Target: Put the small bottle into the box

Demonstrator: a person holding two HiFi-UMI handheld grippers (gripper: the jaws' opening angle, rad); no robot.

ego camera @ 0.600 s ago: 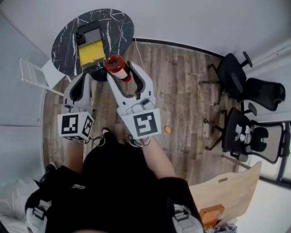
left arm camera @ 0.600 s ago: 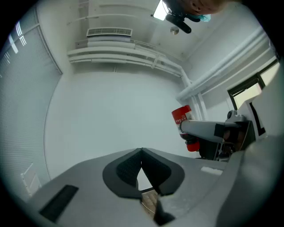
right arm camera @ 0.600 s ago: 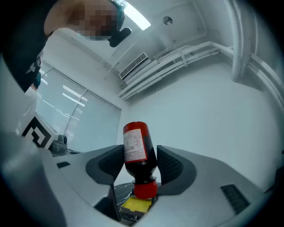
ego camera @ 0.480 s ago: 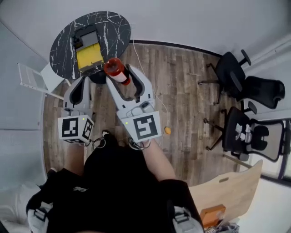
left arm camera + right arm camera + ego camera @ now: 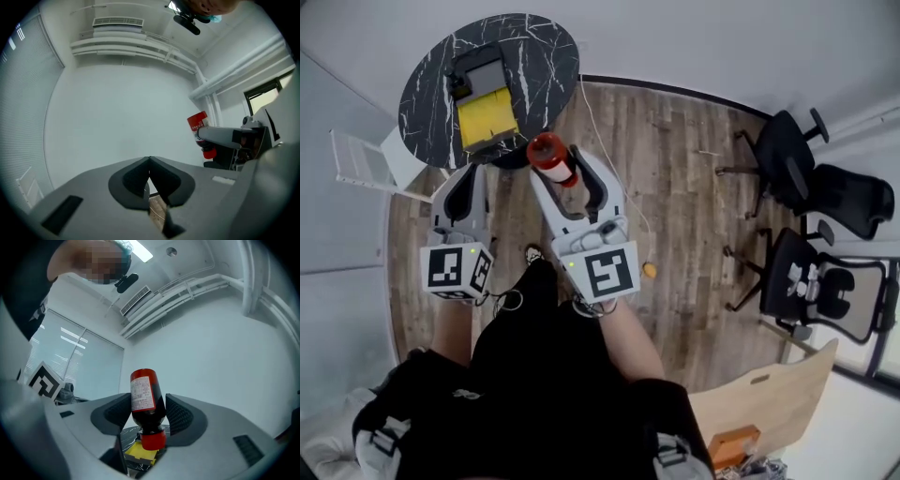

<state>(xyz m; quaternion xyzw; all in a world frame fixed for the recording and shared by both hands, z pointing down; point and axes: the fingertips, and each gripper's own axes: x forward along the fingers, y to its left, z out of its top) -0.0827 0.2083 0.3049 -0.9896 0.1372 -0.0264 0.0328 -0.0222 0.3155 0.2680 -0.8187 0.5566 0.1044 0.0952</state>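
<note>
Clamping the small bottle point(image 5: 146, 412), right gripper point(image 5: 559, 163) shows its illegible white label point(image 5: 142, 396).

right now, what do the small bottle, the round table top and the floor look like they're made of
Small bottle: glossy, plastic or glass; soft highlights on the dark body, a red cap, and a paper-like printed label.
Table top: black with white veins, so marble or a marble-look laminate; can't tell which.
Floor: matte planks with wood grain, either real wood or vinyl.
</note>
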